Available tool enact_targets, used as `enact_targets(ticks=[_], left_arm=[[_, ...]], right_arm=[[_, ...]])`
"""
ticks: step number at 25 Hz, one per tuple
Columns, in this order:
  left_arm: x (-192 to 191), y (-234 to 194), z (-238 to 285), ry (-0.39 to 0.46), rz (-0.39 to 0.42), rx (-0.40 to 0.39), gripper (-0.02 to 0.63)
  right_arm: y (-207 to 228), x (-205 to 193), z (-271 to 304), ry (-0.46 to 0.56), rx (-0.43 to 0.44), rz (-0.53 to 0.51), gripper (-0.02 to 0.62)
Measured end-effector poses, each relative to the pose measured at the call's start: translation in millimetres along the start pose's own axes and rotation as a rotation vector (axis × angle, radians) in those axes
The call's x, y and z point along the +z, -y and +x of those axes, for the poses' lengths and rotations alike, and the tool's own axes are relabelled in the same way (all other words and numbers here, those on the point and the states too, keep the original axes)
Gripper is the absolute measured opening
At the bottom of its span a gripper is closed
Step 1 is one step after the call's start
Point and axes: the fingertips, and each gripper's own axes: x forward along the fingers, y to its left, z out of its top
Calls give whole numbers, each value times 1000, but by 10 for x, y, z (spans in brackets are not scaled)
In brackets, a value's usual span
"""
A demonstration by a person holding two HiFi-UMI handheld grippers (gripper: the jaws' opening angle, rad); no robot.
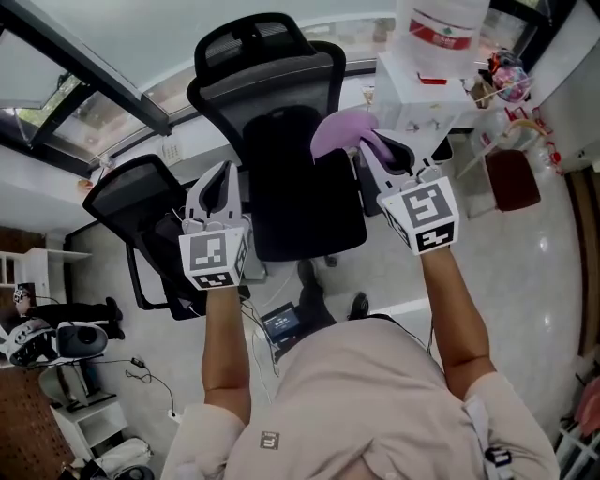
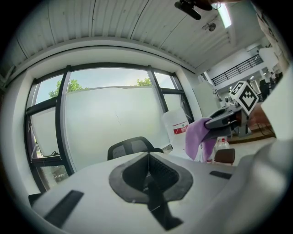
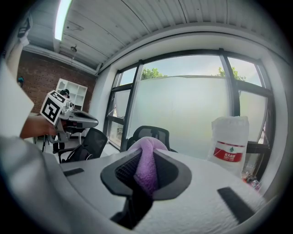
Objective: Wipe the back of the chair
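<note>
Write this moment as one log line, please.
left tool: shut, empty | right tool: shut on purple cloth | office chair: cloth raised near it, contact unclear

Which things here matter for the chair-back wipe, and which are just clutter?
Job:
- black chair
- purple cloth, clamped in the right gripper
- left gripper, jaws together, empty

Lying about:
- second chair
- water bottle
- white dispenser under it
</note>
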Motion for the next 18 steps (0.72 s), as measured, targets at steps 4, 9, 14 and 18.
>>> enact_targets(ticks=[4, 9, 14, 18], left_arm=[[-61, -221, 193, 6, -10, -19, 9], [-83, -526, 523, 15, -24, -35, 9], [-176, -813, 812, 5, -10, -35, 9], [-308, -1016, 1028, -7, -8, -34, 9]], right_arm=[[29, 2, 134, -23, -33, 7, 48], [103, 108, 524, -37, -55, 5, 48], [150, 110, 951, -43, -54, 11, 48], [207, 97, 1301, -43, -54, 15, 48]])
